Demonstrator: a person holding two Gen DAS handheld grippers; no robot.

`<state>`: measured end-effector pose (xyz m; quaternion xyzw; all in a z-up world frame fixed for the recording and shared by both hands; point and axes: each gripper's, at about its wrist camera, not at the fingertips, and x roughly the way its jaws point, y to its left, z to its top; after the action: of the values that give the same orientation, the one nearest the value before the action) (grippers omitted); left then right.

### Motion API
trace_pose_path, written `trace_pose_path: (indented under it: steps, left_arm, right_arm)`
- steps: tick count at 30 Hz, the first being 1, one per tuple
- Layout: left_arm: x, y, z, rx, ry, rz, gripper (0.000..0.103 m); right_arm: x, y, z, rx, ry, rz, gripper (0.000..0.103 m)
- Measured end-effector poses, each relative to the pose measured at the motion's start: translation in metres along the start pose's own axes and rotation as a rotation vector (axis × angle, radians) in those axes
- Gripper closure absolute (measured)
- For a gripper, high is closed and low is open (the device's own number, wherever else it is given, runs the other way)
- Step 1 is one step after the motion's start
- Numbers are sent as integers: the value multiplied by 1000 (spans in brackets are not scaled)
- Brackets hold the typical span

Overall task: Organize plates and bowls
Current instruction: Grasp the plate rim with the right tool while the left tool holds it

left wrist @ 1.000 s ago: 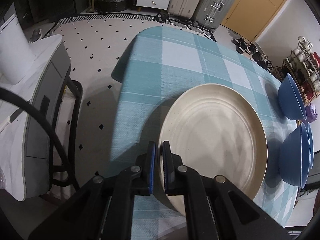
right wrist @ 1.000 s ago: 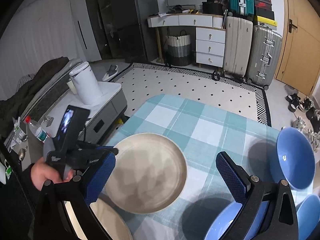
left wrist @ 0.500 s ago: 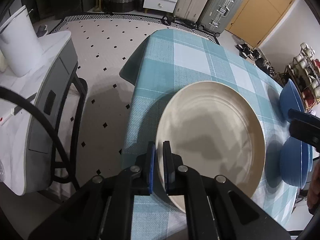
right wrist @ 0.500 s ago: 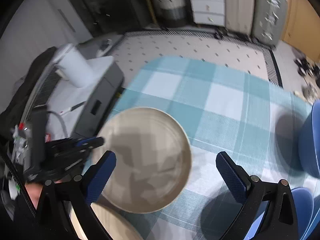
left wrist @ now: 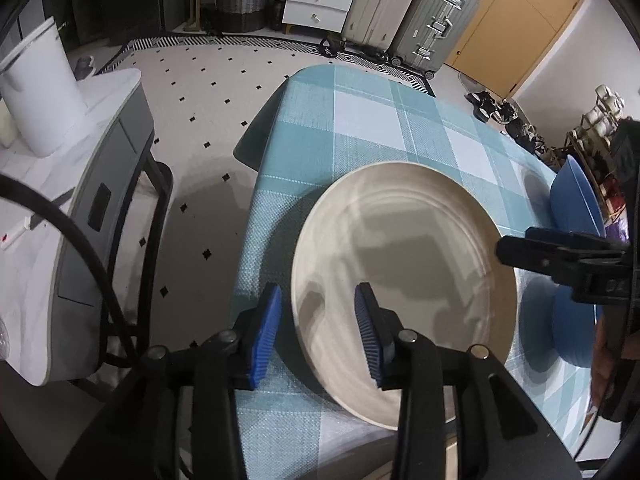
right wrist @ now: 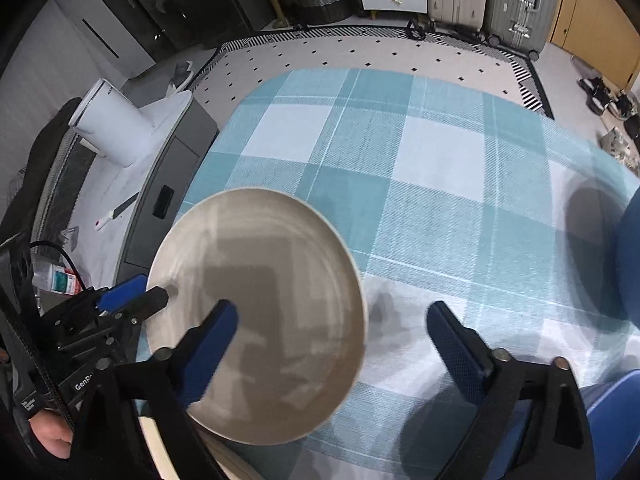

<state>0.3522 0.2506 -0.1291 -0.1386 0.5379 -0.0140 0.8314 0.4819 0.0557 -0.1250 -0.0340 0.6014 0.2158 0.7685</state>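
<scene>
Fingers of the left gripper [left wrist: 316,330] stand spread astride the cream plate's [left wrist: 404,280] near rim — seemingly not gripping — while the right gripper [right wrist: 332,344] gapes wide over the checked tablecloth [right wrist: 400,160].

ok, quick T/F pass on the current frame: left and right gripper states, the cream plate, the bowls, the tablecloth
1. The left gripper is clamped shut on the cream plate. False: its jaws stand open, one each side of the plate's rim.
2. The right gripper is open and holds nothing. True.
3. The bowls are red. False: the bowls at the table's right side are blue.
4. The tablecloth is a teal and white check. True.
5. A second cream plate shows under the first one's near edge. True, in the right wrist view.
</scene>
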Motion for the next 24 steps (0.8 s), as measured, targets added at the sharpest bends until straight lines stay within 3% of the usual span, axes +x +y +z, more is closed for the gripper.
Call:
trace_pose_path:
  steps: [14,18,22,24]
  left_arm:
    - [14,4,-6,-14,37,-9,62]
    - [15,9,-7,-37,36,-10,62]
    - [14,10,-7,-41,31,-19,62]
    - [14,10,-7,-34,31,-19,64]
  right_arm:
    - [27,-9,-3,57,57,40,45]
    - [32,-6,-4,43,67,30,54]
    - [37,-4,-6,42,69,11,70]
    - [38,-3,-6,44,65,4,71]
